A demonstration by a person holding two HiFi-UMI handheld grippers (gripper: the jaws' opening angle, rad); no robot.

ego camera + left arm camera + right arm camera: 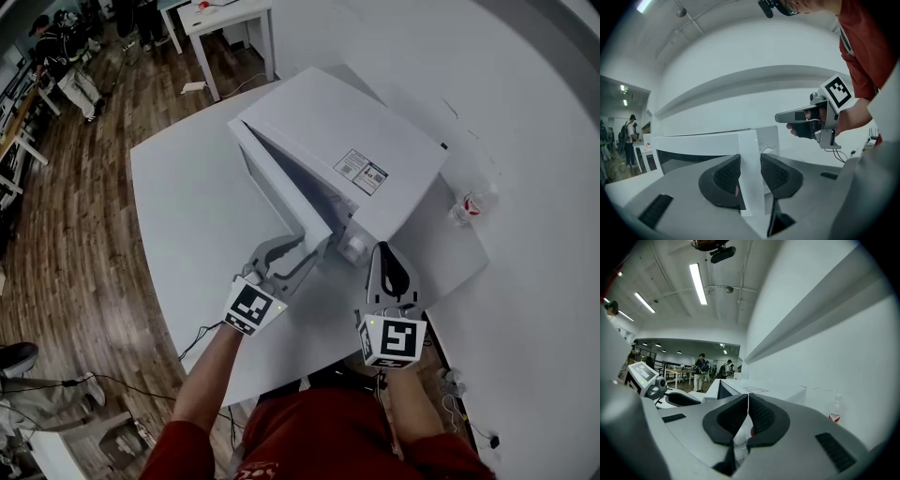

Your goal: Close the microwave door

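The microwave [347, 141] is sitting on the white bench [187, 187], with its microwave door [286, 187] standing partly ajar. The left gripper [751, 168] is grasping the door's free edge, jaws clamping it from both sides. The right gripper [747, 408] is hovering just beside the microwave's front corner, jaws clenched together, seemingly on nothing.

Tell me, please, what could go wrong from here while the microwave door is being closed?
1. The left gripper clamps the microwave door at its free edge with its fingers. Swung fully home, the inner finger would likely be pinched against the microwave body.
2. The right gripper, shut, sits beside the knob, roughly where that edge lands, so they may collide.
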